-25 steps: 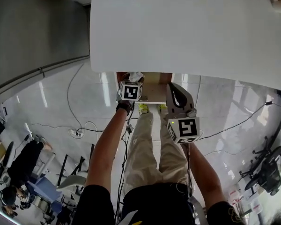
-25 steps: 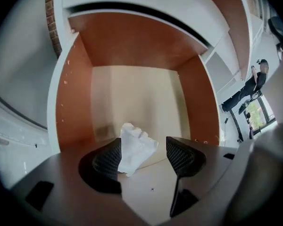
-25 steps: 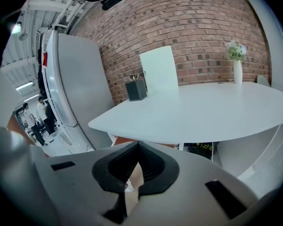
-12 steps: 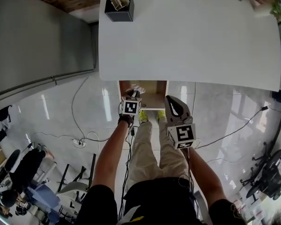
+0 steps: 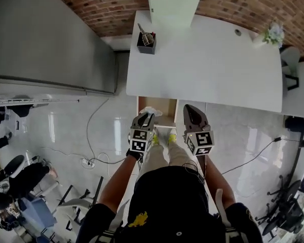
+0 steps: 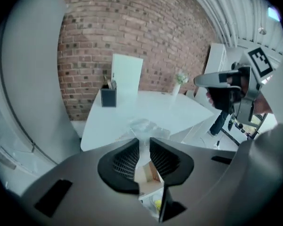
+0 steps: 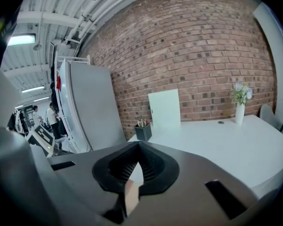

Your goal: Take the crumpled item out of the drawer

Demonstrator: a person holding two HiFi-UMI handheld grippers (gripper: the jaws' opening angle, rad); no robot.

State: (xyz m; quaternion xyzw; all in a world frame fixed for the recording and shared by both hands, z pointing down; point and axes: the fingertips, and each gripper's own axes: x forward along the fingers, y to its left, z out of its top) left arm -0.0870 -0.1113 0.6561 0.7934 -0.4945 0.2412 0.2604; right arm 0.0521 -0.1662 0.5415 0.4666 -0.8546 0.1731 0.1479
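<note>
Left gripper (image 6: 142,142) jaws closing on one crumpled item (image 6: 144,126) — clear wad between pads, at left edge of one open drawer (image 5: 164,105). Right gripper (image 7: 136,147) clenched, empty — near drawer's right front corner. Desk (image 5: 207,59): one pen holder (image 5: 146,40), one vase (image 5: 271,34).

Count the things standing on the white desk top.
3. A black pen holder near the back left corner; a white panel upright at the back edge beside it; a flower vase at the back right corner. The panel may hide more.
</note>
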